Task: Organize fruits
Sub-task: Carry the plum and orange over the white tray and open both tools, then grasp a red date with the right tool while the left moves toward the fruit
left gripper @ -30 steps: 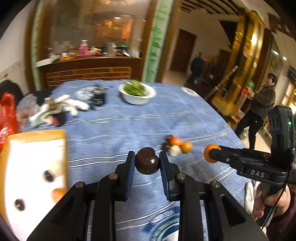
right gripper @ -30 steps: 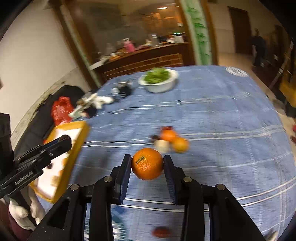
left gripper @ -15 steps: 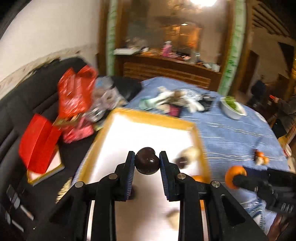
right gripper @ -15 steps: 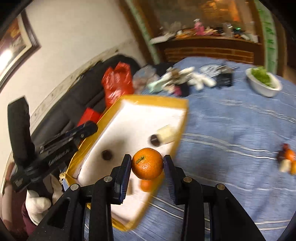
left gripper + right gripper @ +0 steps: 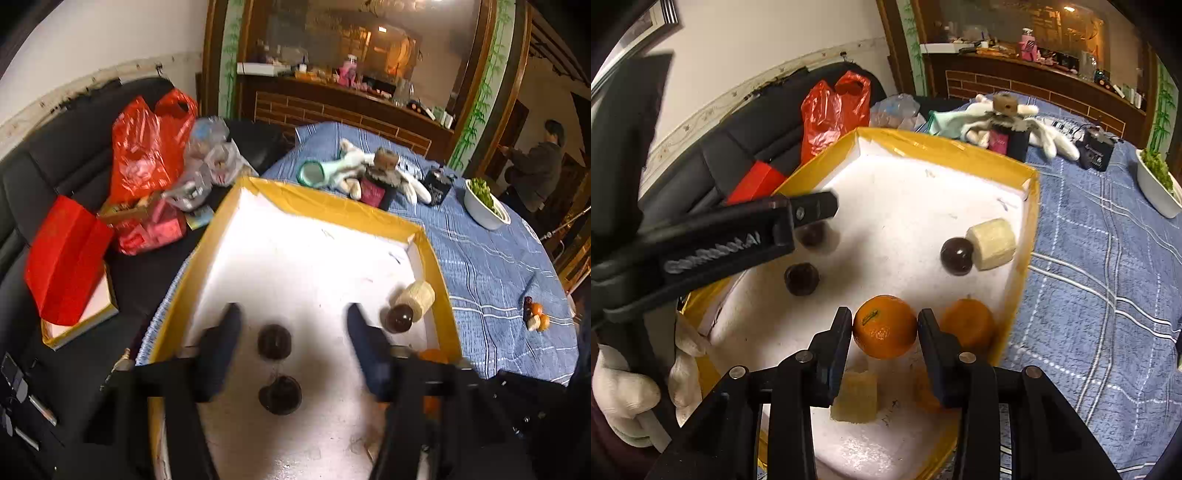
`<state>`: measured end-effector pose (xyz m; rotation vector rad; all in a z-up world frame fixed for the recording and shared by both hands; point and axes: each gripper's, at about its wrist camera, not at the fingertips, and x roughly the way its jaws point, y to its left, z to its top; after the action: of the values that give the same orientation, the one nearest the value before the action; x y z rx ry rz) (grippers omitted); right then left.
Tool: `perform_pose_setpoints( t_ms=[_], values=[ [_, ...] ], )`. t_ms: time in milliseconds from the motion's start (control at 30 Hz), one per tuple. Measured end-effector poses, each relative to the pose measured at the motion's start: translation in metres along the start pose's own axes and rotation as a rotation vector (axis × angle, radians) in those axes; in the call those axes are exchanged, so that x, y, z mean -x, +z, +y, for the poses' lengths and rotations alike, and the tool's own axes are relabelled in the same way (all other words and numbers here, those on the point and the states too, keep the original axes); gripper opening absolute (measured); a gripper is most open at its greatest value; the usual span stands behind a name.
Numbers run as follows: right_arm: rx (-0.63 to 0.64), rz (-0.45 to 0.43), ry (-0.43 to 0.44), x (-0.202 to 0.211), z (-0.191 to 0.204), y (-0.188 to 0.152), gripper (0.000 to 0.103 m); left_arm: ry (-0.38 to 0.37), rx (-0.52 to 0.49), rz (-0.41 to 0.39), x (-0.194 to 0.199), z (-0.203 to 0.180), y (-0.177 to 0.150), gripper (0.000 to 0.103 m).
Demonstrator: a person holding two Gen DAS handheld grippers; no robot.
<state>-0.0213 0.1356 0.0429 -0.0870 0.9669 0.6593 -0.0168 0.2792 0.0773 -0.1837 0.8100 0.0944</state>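
Observation:
A yellow-rimmed white tray (image 5: pixel 332 210) lies at the table's left edge. My left gripper (image 5: pixel 291 325) is open over it, with a dark round fruit (image 5: pixel 274 341) on the tray floor between its jaws and another dark fruit (image 5: pixel 280 394) just below. My right gripper (image 5: pixel 884 325) is shut on an orange (image 5: pixel 885 326) held low over the tray (image 5: pixel 945 147). A second orange (image 5: pixel 967 323), a dark fruit (image 5: pixel 956 256), a pale banana piece (image 5: pixel 991 243) and a pale chunk (image 5: pixel 855 397) lie in the tray. The left gripper also shows in the right wrist view (image 5: pixel 812 208).
A small cluster of fruit (image 5: pixel 535 314) lies on the blue striped tablecloth (image 5: pixel 498 266) to the right. A white bowl of greens (image 5: pixel 484 208), a plush toy (image 5: pixel 369 173) and a black box (image 5: pixel 437 186) sit at the back. Red bags (image 5: pixel 147 147) lie on the black sofa left.
My left gripper has opened and let go of the dark fruit, which now lies on the tray. My right gripper has moved over the tray with the orange and come lower.

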Motion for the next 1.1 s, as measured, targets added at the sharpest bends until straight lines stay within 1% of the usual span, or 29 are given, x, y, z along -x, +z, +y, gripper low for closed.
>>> perform_pose_setpoints(
  t_ms=[33, 100, 200, 267, 333, 367, 400, 433, 500, 600, 700, 767, 833, 867, 933, 1033, 1100],
  values=[
    [-0.007, -0.004, 0.014, 0.001, -0.001, 0.0, 0.045, 0.009, -0.005, -0.016, 0.004, -0.002, -0.001, 0.067],
    [-0.014, -0.019, 0.016, 0.003, -0.001, 0.0, 0.051, 0.022, -0.012, -0.022, 0.007, -0.005, -0.002, 0.068],
    [-0.027, -0.04, 0.021, 0.013, -0.004, -0.001, 0.052, 0.047, -0.027, -0.033, 0.016, -0.012, -0.005, 0.068],
    [-0.045, -0.07, 0.016, 0.029, -0.01, -0.006, 0.052, 0.068, -0.045, -0.058, 0.026, -0.019, -0.008, 0.069],
    [-0.074, -0.1, 0.011, 0.047, -0.02, -0.012, 0.051, 0.089, -0.066, -0.09, 0.04, -0.031, -0.011, 0.075],
    [-0.093, -0.12, 0.007, 0.058, -0.027, -0.016, 0.051, 0.09, -0.077, -0.104, 0.046, -0.036, -0.013, 0.078],
    [-0.105, -0.133, 0.001, 0.066, -0.033, -0.021, 0.051, 0.084, -0.085, -0.115, 0.051, -0.04, -0.014, 0.078],
    [-0.123, -0.15, -0.015, 0.079, -0.042, -0.028, 0.051, 0.073, -0.103, -0.129, 0.059, -0.047, -0.016, 0.079],
    [-0.164, -0.183, -0.054, 0.104, -0.062, -0.044, 0.052, 0.056, -0.127, -0.144, 0.068, -0.056, -0.02, 0.083],
    [-0.263, -0.237, -0.164, 0.151, -0.105, -0.083, 0.054, 0.009, -0.147, -0.154, 0.08, -0.068, -0.026, 0.083],
    [-0.372, -0.25, -0.248, 0.185, -0.145, -0.124, 0.054, -0.049, -0.162, -0.145, 0.087, -0.083, -0.034, 0.083],
    [-0.457, -0.239, -0.307, 0.204, -0.174, -0.159, 0.054, -0.087, -0.18, -0.139, 0.091, -0.097, -0.04, 0.083],
    [-0.506, -0.229, -0.32, 0.211, -0.191, -0.181, 0.054, -0.13, -0.208, -0.128, 0.09, -0.118, -0.05, 0.083],
    [-0.518, -0.226, -0.323, 0.213, -0.196, -0.19, 0.054, -0.155, -0.224, -0.113, 0.088, -0.129, -0.054, 0.083],
    [-0.53, -0.229, -0.327, 0.217, -0.201, -0.203, 0.054, -0.183, -0.26, -0.077, 0.082, -0.149, -0.063, 0.083],
    [-0.552, -0.211, -0.314, 0.213, -0.212, -0.211, 0.054, -0.212, -0.323, -0.038, 0.078, -0.179, -0.076, 0.083],
    [-0.549, -0.189, -0.306, 0.208, -0.216, -0.216, 0.054, -0.222, -0.349, -0.029, 0.078, -0.192, -0.082, 0.083]
  ],
)
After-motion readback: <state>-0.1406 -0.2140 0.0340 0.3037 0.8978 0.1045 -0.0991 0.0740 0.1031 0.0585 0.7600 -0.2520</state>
